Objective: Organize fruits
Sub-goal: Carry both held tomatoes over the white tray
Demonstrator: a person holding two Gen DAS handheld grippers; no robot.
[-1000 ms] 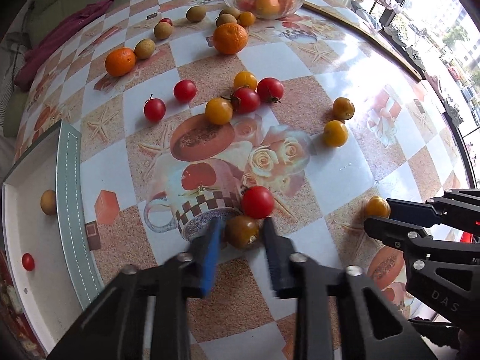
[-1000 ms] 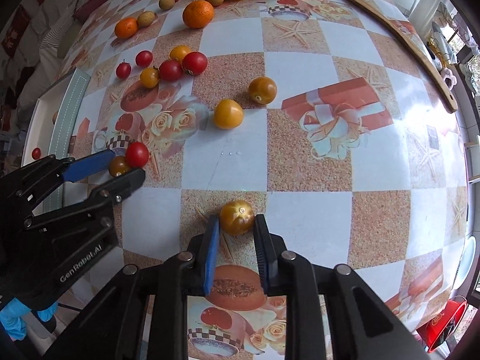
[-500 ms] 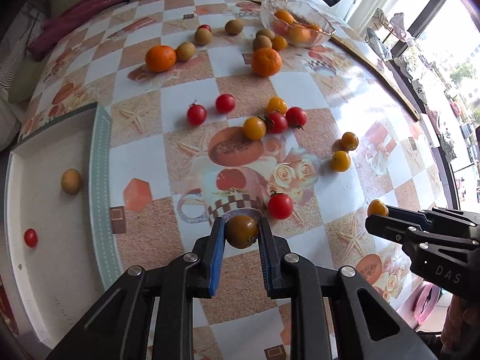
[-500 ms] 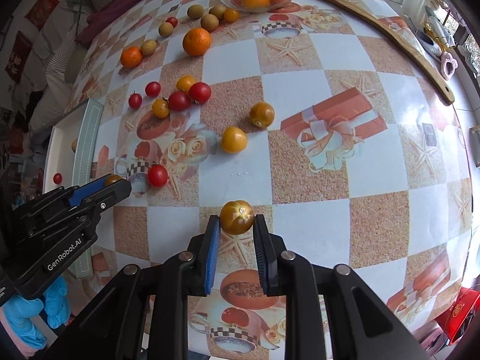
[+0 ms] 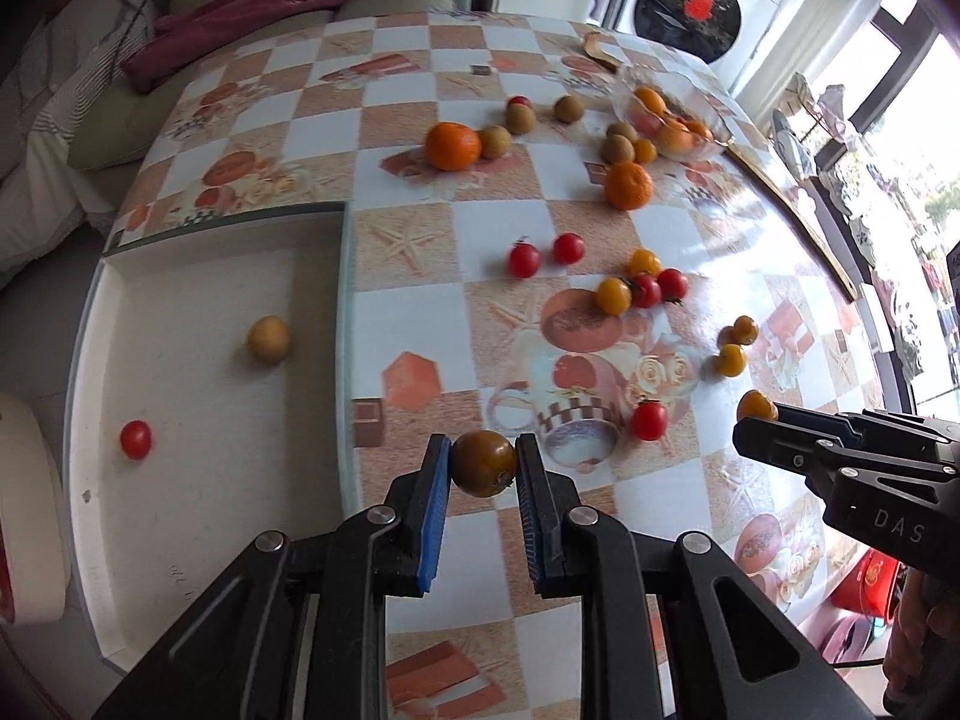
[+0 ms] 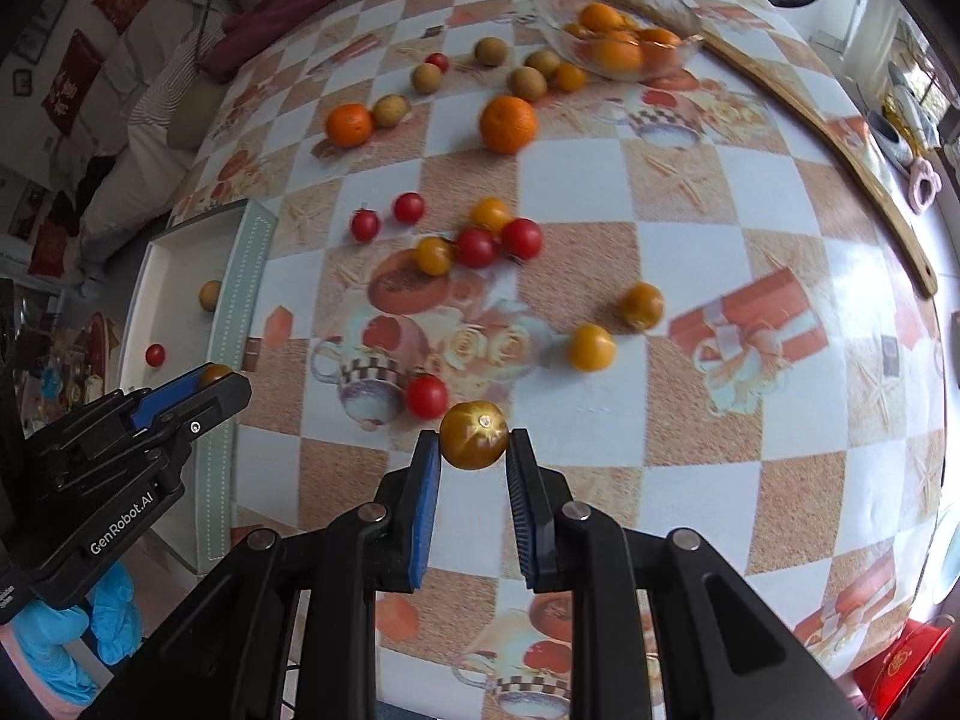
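My left gripper [image 5: 483, 468] is shut on a brownish-orange tomato [image 5: 483, 463], lifted above the table beside the white tray [image 5: 198, 480]. In the right wrist view the same left gripper [image 6: 210, 381] hangs at the tray's near edge. My right gripper [image 6: 474, 447] is shut on a yellow-brown tomato [image 6: 474, 435], held above the checkered tablecloth [image 6: 690, 192]. From the left wrist view that right gripper [image 5: 753, 414] enters at the right with its tomato [image 5: 757, 405]. The tray holds a small brown fruit [image 5: 267, 339] and a red tomato [image 5: 135, 439].
Red and yellow cherry tomatoes [image 5: 645, 291] lie scattered mid-table, one red tomato [image 5: 650, 420] close by. Two oranges [image 5: 453, 146] and several brown fruits sit farther back near a glass bowl [image 5: 708, 144] of oranges. A wooden stick [image 6: 840, 144] lies along the right edge.
Both grippers have risen off the table, each with its tomato. The left one has moved left toward the tray, which now fills more of its view.
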